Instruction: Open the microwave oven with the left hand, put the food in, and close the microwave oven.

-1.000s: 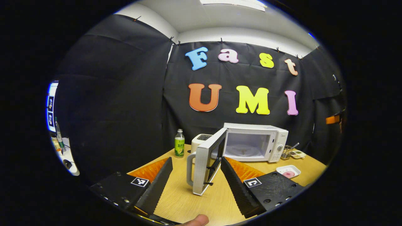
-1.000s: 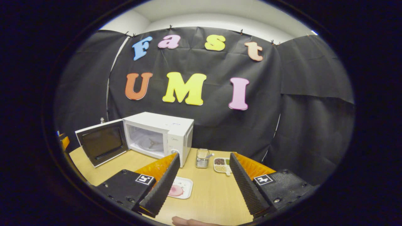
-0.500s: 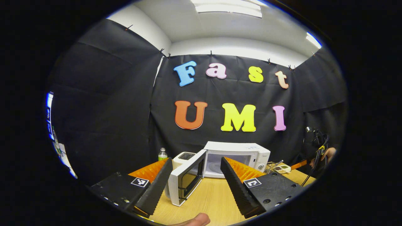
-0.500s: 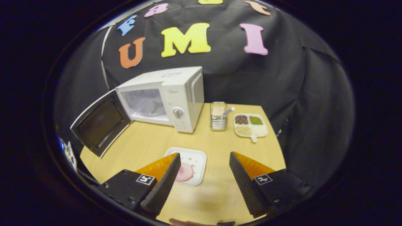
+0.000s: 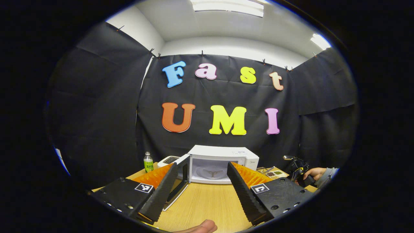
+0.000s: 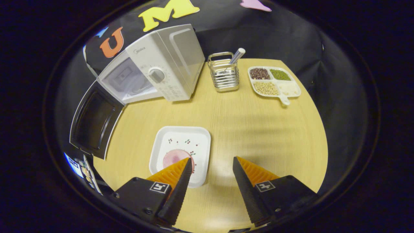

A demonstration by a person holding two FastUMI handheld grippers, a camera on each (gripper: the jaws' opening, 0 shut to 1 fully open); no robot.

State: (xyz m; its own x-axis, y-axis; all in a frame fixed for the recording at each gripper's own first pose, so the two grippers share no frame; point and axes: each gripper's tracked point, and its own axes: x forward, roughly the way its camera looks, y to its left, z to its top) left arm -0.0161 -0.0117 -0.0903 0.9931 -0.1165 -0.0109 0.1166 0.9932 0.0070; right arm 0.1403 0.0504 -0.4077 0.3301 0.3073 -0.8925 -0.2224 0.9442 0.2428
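The white microwave [image 5: 223,161] [image 6: 161,68] stands at the back of the wooden table [image 6: 265,136] with its door [image 6: 93,121] swung wide to the left and its cavity bare. A white square plate [image 6: 181,152] carrying a pink round piece of food [image 6: 174,158] lies in front of it. My right gripper [image 6: 210,165] hangs open low over the table, its left finger [image 6: 178,178] over the plate's near right edge. My left gripper [image 5: 202,168] is open too, held back from the microwave with nothing between its fingers. Farther off in the left gripper view are the other gripper [image 5: 297,168] and the hand [image 5: 318,173] holding it.
A wire cutlery holder [image 6: 224,72] and a white divided dish of beans [image 6: 275,81] stand right of the microwave. A green bottle [image 5: 148,162] and a white toaster [image 5: 169,160] sit to its left.
My left gripper drew back from the open door and turned to face the microwave. My right gripper tilted down and came closer over the plate of food.
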